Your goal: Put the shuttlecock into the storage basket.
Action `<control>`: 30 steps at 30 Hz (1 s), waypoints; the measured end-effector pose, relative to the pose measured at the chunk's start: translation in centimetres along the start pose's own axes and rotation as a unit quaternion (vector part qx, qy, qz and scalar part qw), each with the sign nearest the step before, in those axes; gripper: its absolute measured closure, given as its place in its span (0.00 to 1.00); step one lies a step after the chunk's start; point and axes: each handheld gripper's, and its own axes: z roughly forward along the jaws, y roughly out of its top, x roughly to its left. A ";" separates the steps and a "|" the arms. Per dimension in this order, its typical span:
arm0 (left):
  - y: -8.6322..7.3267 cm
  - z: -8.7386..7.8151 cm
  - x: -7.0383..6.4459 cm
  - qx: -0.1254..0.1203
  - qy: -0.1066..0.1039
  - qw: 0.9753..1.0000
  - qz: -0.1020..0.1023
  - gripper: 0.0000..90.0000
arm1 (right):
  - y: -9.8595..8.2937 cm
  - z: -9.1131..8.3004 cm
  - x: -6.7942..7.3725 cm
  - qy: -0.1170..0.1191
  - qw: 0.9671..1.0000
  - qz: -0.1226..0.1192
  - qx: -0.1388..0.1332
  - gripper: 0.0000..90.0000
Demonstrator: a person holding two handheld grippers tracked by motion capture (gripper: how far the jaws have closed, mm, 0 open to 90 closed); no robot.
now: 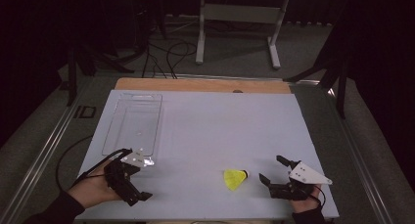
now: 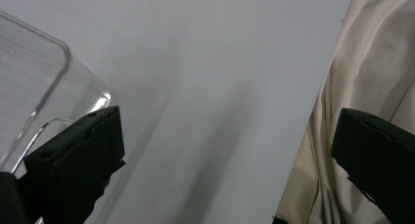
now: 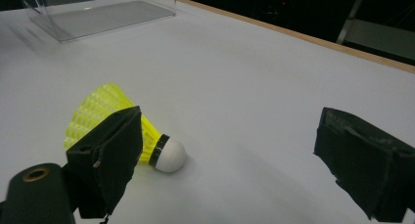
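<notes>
A yellow shuttlecock (image 1: 236, 178) with a white cork tip lies on its side on the white board (image 1: 220, 131), near the front edge. My right gripper (image 1: 272, 168) rests just right of it, open and holding nothing. In the right gripper view the shuttlecock (image 3: 105, 109) lies partly behind the left jaw, cork pointing between the jaws, and the right gripper (image 3: 235, 150) is spread wide. My left gripper (image 1: 141, 180) is at the front left, open and holding nothing. A clear plastic tray (image 1: 132, 121) lies just beyond it. In the left gripper view the tray's corner (image 2: 39, 87) sits by one jaw of the left gripper (image 2: 230, 150).
The board's front edge runs under the left gripper, with beige cloth (image 2: 372, 62) below it. A wooden strip (image 1: 205, 84) borders the board's far side. Behind the table stand a grey metal frame (image 1: 240, 18) and floor cables (image 1: 166, 57).
</notes>
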 end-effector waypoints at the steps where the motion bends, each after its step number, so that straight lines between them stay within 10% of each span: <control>1: 0.1 0.0 0.0 0.005 -0.002 1.000 0.000 0.00 | 0.0 0.0 0.0 0.000 1.000 0.000 0.000 0.12; 17: 2.9 0.9 0.1 0.079 -0.033 0.996 0.018 0.00 | 0.0 0.0 0.0 0.001 1.000 0.001 0.001 0.12; 30: 6.0 1.0 -0.3 0.079 -0.055 0.995 0.037 0.00 | 0.0 0.1 0.0 0.004 1.000 0.000 0.002 0.12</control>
